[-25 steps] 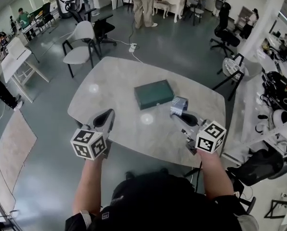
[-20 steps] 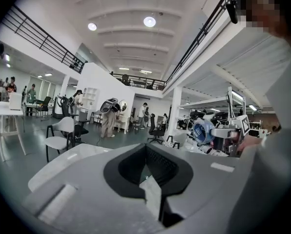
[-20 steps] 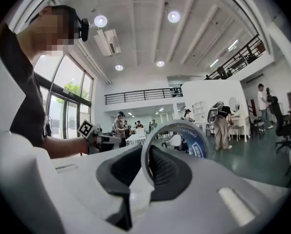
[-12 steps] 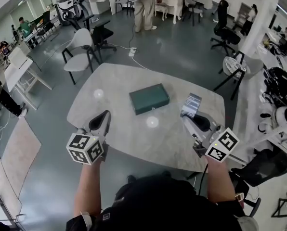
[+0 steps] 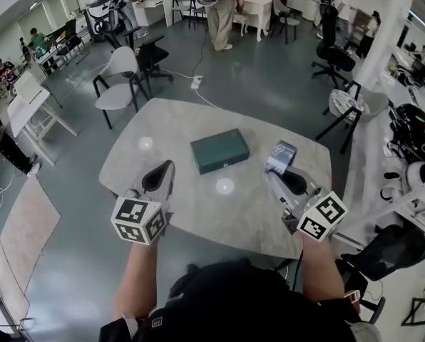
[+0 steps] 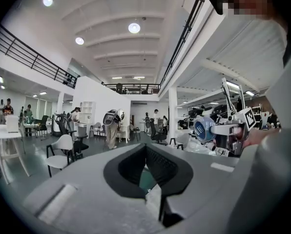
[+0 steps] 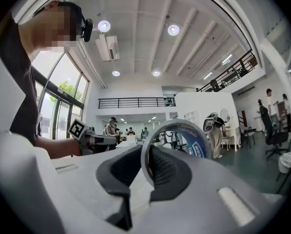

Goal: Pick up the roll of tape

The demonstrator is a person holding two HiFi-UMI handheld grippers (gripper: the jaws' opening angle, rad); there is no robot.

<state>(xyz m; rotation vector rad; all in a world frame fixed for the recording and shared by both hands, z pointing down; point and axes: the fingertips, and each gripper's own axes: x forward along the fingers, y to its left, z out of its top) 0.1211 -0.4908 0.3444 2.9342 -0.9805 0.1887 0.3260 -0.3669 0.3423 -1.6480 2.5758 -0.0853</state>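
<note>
The right claw point(image 5: 275, 172) was clenched on the roll of tape point(image 5: 282, 155), its two dark pads pinching the ring's wall from inside and outside. In the right gripper view the roll of tape point(image 7: 198, 148) stood on edge between the pads, its blue printed inner face turned to the right, and the right claw point(image 7: 145, 165) gripped its near rim. In the head view the roll sat to the right of the green box point(image 5: 219, 150), apart from it and held clear of the pale marbled surface point(image 5: 162, 120).

The green box lay flat near the middle of the surface. The left claw point(image 5: 160, 177) hung to the lower left of the box, on the person's side, well apart from it. In the left gripper view the left claw point(image 6: 145, 152) was clenched with nothing in it, its pad tips meeting, and a sliver of the green box point(image 6: 146, 179) showed through the gap behind them. The same view caught the roll of tape point(image 6: 204, 129) off to the right of the box. Beyond the box, past the far edge of the surface, stood a white chair point(image 5: 120, 73).
</note>
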